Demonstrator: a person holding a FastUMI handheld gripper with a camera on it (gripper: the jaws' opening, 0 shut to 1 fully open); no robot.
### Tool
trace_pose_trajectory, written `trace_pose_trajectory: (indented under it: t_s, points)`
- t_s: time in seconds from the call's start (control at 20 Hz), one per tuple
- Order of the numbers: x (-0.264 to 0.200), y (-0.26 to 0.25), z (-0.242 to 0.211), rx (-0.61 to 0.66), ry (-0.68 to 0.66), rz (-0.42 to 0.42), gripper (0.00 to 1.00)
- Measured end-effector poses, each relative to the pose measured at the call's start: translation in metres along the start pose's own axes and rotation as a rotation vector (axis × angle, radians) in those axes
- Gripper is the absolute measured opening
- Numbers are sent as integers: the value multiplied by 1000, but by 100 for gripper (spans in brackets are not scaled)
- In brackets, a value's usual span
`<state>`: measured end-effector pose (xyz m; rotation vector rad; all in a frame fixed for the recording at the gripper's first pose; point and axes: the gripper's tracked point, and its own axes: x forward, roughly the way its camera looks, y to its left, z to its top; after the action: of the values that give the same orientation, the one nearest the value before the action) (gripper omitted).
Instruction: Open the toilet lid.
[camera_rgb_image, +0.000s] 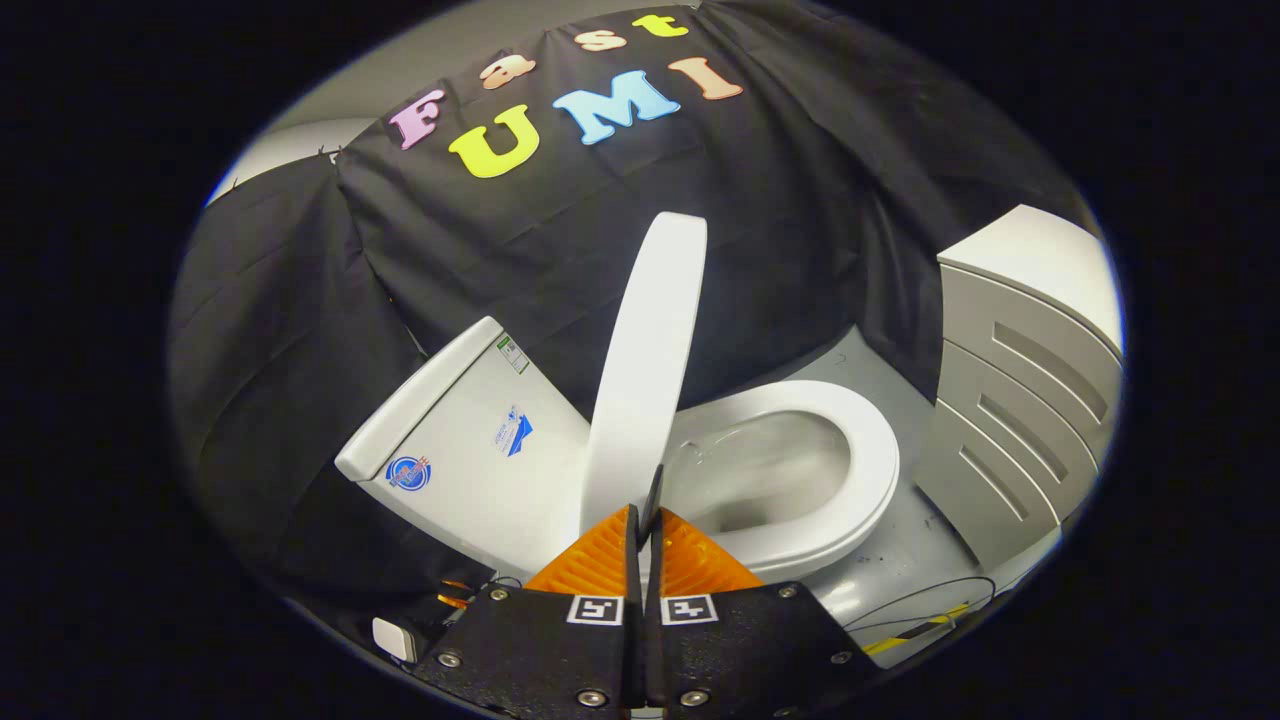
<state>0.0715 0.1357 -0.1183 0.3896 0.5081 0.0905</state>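
The white toilet lid (645, 370) stands raised, nearly upright and seen edge-on, between the tank (470, 450) and the seat (860, 470). The seat lies flat around the exposed bowl (765, 480). My gripper (648, 515) is shut, its two fingers pressed together with only a thin dark slit between them. The fingertips sit right at the lid's lower edge, and the left one covers the lid's base. I see no part of the lid pinched between the fingers. Whether they touch the lid is unclear.
A white cabinet (1030, 400) with slatted drawer fronts stands close beside the seat. Black cloth (300, 350) hangs behind the toilet. Cables (920, 610) lie on the grey floor (900, 560) near the bowl, and a small white box (395, 638) sits below the tank.
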Motion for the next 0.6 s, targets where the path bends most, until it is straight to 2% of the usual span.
trace_pose_trajectory:
  t_s: [0.6]
  points:
    - [1, 54, 11, -129, -52, -18, 0]
